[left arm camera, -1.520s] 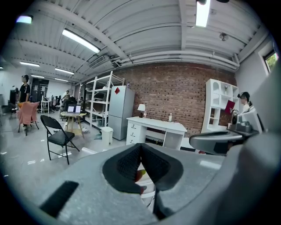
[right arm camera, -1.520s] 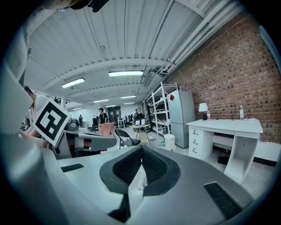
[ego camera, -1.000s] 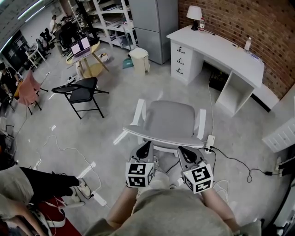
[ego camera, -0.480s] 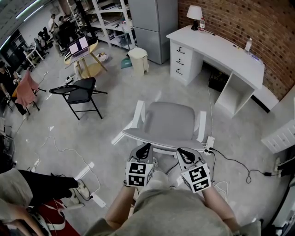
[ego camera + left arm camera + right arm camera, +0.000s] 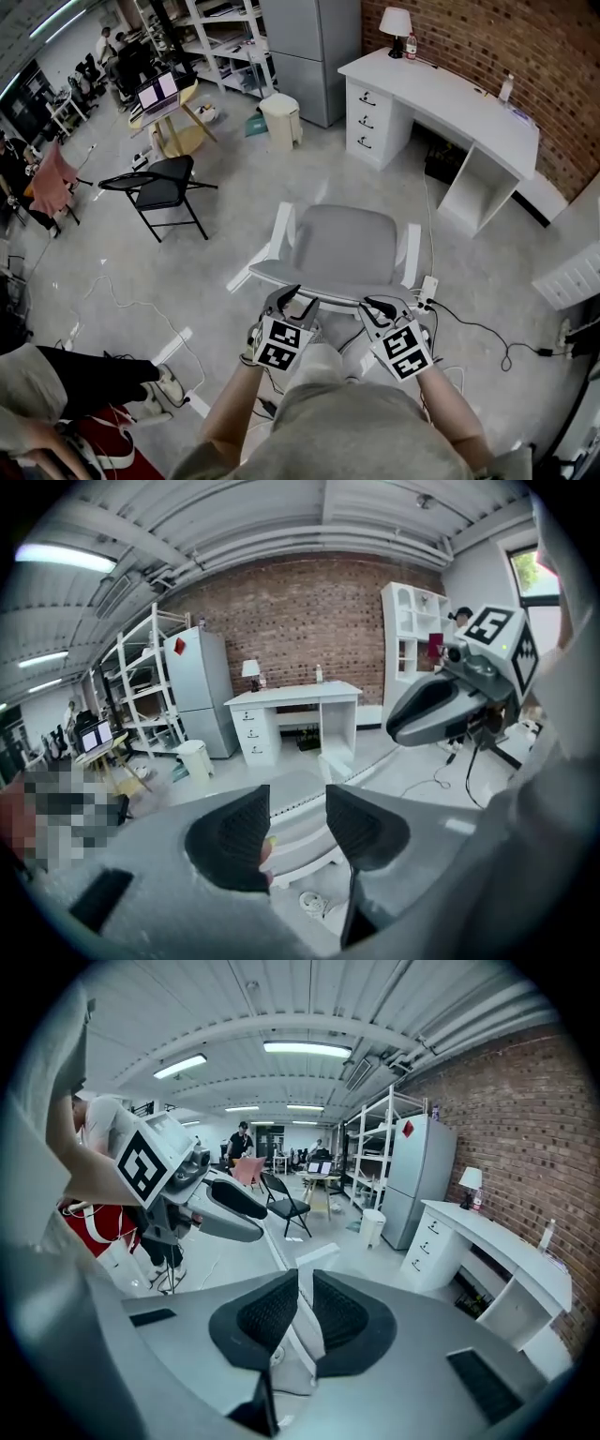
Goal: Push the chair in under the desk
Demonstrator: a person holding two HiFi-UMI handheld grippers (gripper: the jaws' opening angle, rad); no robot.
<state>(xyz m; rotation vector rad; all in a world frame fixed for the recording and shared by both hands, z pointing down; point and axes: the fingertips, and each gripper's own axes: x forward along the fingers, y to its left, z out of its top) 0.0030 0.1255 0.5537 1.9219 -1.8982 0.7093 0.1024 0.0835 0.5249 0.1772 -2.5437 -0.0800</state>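
Note:
A grey chair [image 5: 342, 246] with white armrests stands on the concrete floor, its back towards me. It is well short of the white desk [image 5: 450, 98] by the brick wall. My left gripper [image 5: 291, 296] is just behind the left part of the backrest's top edge. Its jaws have just been opening and now stand apart, with nothing pressed between the pads [image 5: 239, 832]. My right gripper [image 5: 380, 305] hangs shut at the right part of that edge. In the right gripper view the chair's rim [image 5: 314, 1255] shows beyond the closed jaws.
A black folding chair [image 5: 164, 183] stands at the left, and a white bin [image 5: 283, 122] and a grey cabinet [image 5: 314, 47] at the back. A power strip [image 5: 429, 286] and cables lie right of the chair. A person's leg [image 5: 94, 375] lies at the lower left.
Both grippers have sunk a little behind the backrest. The left gripper has rolled and its jaws have gone from shut to open. The chair has not moved.

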